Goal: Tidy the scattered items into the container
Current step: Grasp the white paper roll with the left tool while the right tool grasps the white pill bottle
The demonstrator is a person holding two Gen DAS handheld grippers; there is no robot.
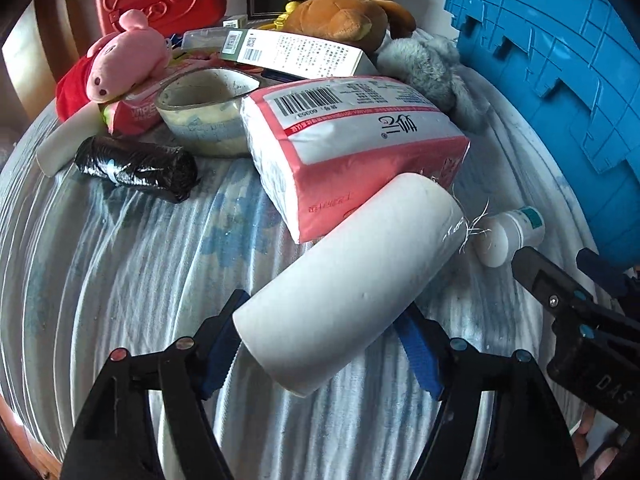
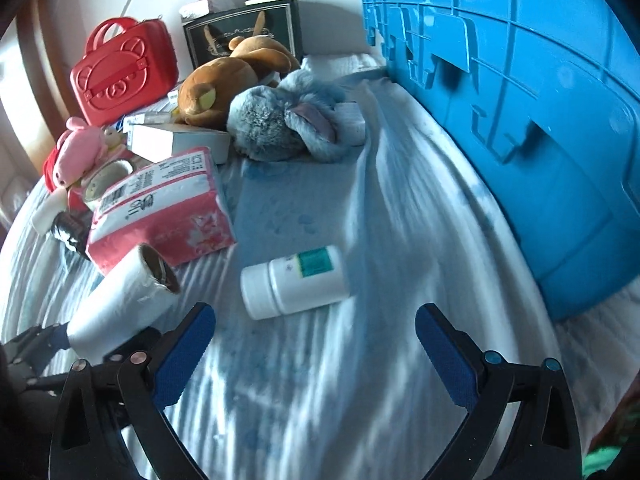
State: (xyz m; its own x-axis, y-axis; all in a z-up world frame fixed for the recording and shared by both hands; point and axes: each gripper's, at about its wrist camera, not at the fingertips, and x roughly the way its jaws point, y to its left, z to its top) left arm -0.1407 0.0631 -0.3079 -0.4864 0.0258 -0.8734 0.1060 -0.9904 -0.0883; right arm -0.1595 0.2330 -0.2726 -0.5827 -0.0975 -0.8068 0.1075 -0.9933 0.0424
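Here a rumpled pale-blue striped sheet (image 2: 320, 360) covers the bed, with a blue crate (image 2: 520, 120) along its right edge. The left gripper (image 1: 320, 344) clamps a white roll (image 1: 344, 280) near the front edge; the right gripper (image 2: 316, 344) hangs open just short of a white bottle (image 2: 296, 280) lying mid-sheet.

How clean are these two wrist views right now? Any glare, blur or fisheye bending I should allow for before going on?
Left wrist view: sharp; fisheye bows the striped bedsheet and dark corners cut in; mild sheen on the black wrapped roll. Right wrist view: softer, with streaked sunlight and shadow across the sheet, washed-out white at upper left, and the blue crate bulging from distortion; the white bottle stays readable.
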